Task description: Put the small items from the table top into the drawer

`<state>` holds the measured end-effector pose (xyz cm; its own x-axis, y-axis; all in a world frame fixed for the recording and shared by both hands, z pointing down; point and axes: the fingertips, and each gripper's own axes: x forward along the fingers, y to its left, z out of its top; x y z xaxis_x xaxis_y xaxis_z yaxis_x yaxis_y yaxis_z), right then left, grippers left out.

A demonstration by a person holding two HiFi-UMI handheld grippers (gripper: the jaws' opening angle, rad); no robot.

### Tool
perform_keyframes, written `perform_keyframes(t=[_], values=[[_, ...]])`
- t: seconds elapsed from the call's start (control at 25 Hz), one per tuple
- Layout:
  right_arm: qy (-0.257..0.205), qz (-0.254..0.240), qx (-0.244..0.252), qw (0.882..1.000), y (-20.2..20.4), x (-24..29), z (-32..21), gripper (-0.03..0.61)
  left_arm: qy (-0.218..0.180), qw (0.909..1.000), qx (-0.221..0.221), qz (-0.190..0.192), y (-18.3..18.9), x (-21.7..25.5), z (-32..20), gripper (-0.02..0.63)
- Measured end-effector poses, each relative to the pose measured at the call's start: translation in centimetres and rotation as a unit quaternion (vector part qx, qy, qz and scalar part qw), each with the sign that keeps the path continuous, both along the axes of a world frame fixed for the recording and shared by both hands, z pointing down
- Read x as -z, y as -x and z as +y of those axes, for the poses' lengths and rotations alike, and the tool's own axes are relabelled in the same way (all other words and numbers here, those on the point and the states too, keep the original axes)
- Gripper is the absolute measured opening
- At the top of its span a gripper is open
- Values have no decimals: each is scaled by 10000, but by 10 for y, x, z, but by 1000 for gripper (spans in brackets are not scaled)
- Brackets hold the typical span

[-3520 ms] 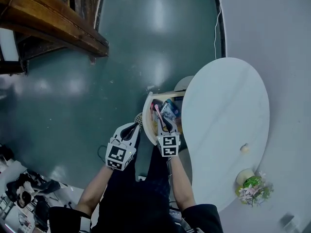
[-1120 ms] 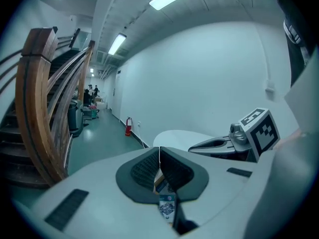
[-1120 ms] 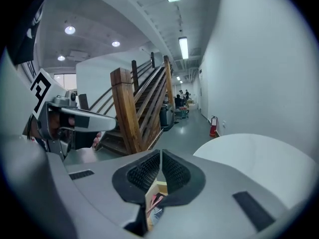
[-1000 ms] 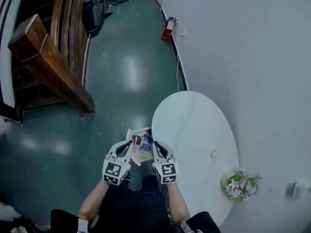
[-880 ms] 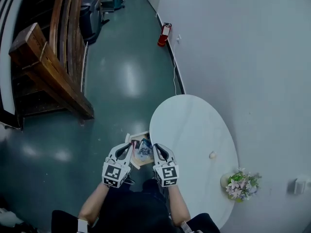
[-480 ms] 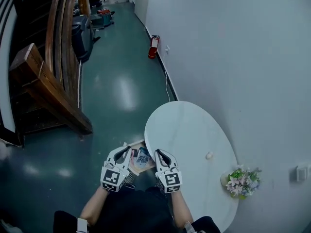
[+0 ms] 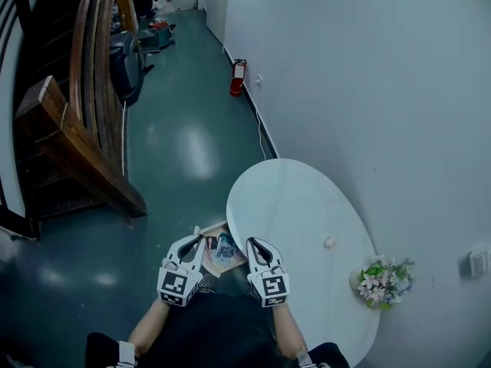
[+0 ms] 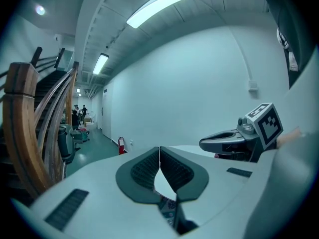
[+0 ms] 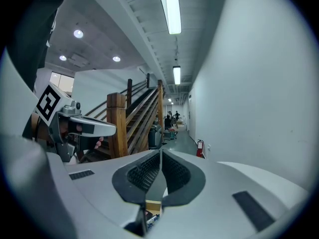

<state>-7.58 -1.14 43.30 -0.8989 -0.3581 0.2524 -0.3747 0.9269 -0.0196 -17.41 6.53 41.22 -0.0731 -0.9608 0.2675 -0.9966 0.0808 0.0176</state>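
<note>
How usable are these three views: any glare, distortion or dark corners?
Head view: sharp, bluish cast, soft glare patches on the glossy floor. Left gripper view: strong fisheye, black corners, left tool filling the lower half. Right gripper view: same fisheye, ceiling light blown out.

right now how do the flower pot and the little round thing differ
The flower pot is far bigger than the round thing. The flower pot carries green leaves and pink-white blooms; the round thing is plain and pale. The flower pot stands at the edge of the white table; the round thing lies further in. Both rest on it.
</note>
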Motion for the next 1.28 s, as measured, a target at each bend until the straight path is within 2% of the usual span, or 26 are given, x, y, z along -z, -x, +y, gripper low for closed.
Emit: perform_keyframes(t=[0.2,0.48,0.68,1.0,1.28], values=[[58,-10,-26,10000,1,-3,-2,38,-40,10000,47,-71,5,3,-7,20],[87,5,-84,9999,0,-4,-6,38,-117,9999,-34,51,1,2,-13,20],[120,-5,-221,9997,-8,-6,-12,38,-65,9999,-111,-114,-4,8,-22,20],[175,95,-812,9965,-52,-10,-30,38,-36,9972,-744,31,-44,-5,-49,20],[304,144,-1602,9865,-111,-16,-52,38,-88,9898,-1421,89,-94,-3,-92,20]])
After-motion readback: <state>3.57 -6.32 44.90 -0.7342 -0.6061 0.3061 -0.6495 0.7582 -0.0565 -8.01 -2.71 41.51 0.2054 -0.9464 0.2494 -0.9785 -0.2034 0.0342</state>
